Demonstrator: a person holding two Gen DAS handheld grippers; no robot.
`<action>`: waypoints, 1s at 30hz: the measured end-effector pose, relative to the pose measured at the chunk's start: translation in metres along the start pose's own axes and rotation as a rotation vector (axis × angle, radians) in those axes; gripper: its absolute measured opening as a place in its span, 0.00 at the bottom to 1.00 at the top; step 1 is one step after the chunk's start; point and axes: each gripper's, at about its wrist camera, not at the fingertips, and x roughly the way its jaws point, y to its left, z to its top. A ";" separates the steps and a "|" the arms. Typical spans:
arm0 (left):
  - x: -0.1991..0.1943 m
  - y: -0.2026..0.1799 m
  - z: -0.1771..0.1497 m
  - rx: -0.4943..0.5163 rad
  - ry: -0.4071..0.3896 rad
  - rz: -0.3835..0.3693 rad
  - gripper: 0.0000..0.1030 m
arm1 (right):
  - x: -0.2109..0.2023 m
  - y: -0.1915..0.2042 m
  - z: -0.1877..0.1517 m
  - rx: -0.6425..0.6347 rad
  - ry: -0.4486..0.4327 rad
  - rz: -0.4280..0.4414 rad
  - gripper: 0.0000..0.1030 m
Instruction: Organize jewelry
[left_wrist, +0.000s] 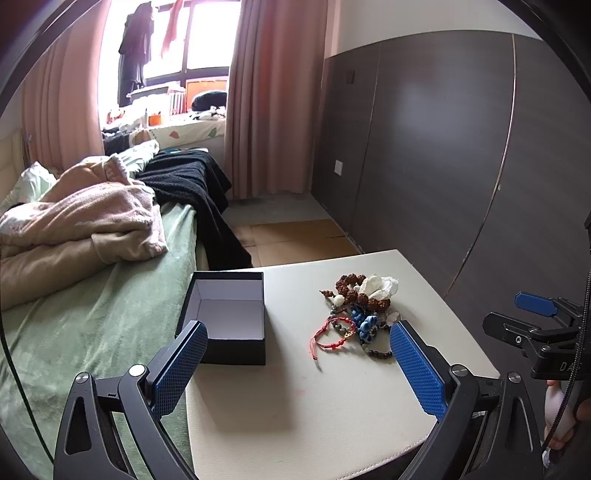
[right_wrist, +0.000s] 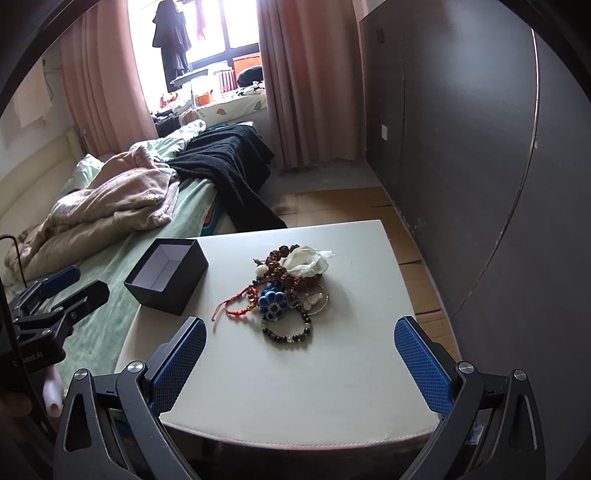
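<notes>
Cream worktop (right_wrist: 332, 369) set hard against a bed (left_wrist: 92, 314) with green cover and heaped blankets. Open black box (right_wrist: 168, 275) at the worktop corner nearest the bed, white inside, nothing seen in it; long axis running from near edge toward the window. Jewelry pile (right_wrist: 291, 288) just right of the box, apart from it, roughly mid-worktop: brown seed-bead strand and white fabric flower at the far end, blue flower piece in the middle, red cord bracelet (right_wrist: 236, 308) trailing toward the box, dark bead bracelet (right_wrist: 288, 332) nearest. Pile's long axis near-to-far, parallel to the box. Left gripper (left_wrist: 295, 369) spread wide, holding nothing, hovering short of the box. Right gripper (right_wrist: 301, 363) likewise spread and unloaded, aimed at the pile. Risks, as judged: strands tangled, so lifting one likely drags neighbours off the worktop; light box may slide toward the bed if nudged.
</notes>
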 end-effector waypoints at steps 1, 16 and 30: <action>0.000 0.000 0.000 -0.001 0.000 0.000 0.96 | 0.000 0.001 0.000 -0.001 0.001 -0.003 1.00; 0.000 -0.001 0.000 0.001 0.002 -0.002 0.96 | -0.001 0.003 -0.002 -0.012 0.010 -0.008 1.00; 0.001 -0.004 -0.001 0.013 0.006 0.000 0.96 | -0.001 0.000 -0.001 -0.008 0.010 -0.014 1.00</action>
